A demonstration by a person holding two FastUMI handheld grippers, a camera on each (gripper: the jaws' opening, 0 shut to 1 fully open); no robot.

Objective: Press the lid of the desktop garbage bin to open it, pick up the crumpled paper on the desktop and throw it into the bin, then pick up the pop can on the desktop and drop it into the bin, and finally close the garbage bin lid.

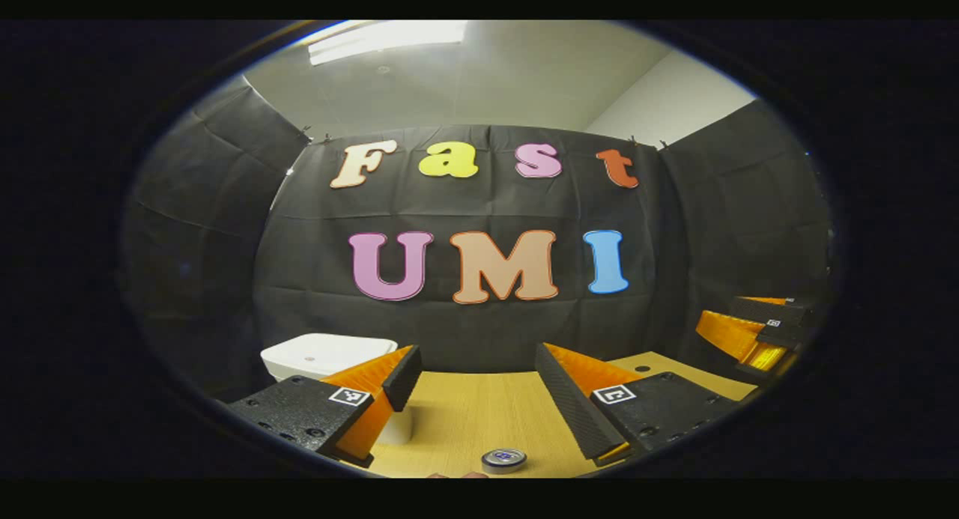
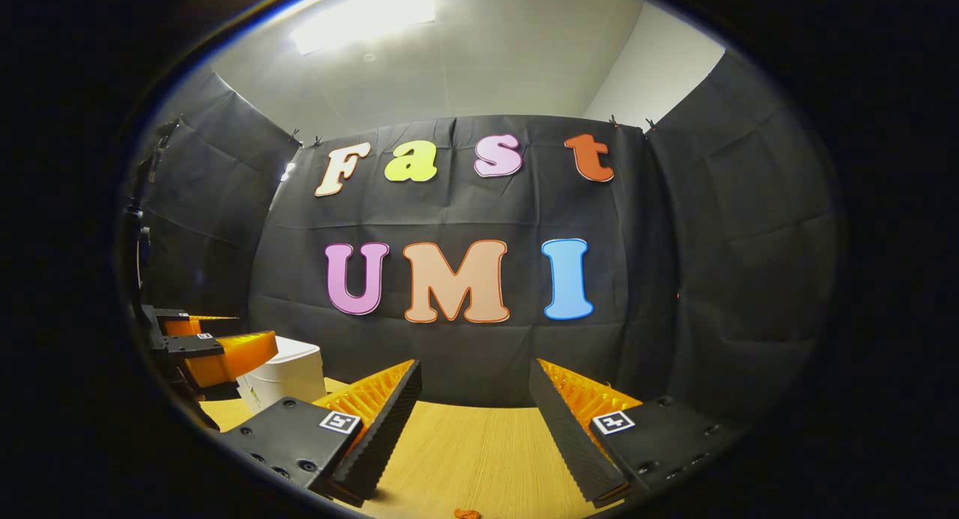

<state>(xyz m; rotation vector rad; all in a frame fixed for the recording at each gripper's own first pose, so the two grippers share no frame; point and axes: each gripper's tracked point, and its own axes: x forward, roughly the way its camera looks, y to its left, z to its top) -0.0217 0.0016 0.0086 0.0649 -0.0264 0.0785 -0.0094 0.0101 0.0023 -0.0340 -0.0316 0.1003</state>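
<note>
Both grippers hovered with fingers spread above the wooden surface (image 1: 479, 422), holding nothing.

In the left gripper view, the left gripper (image 1: 479, 399) pointed toward the booth's back wall, its fingers wide apart; the white garbage bin (image 1: 322, 354) stood on the surface at far left, lid closed, partly behind the left finger. The top of the pop can (image 1: 503, 459) showed near the bottom edge, between the fingers. In the right gripper view, the right gripper (image 2: 476, 422) also had its fingers spread, with the bin seen at left just behind the other gripper. A small orange scrap (image 2: 467, 513) lay at the bottom edge; what it was could not be told.
</note>
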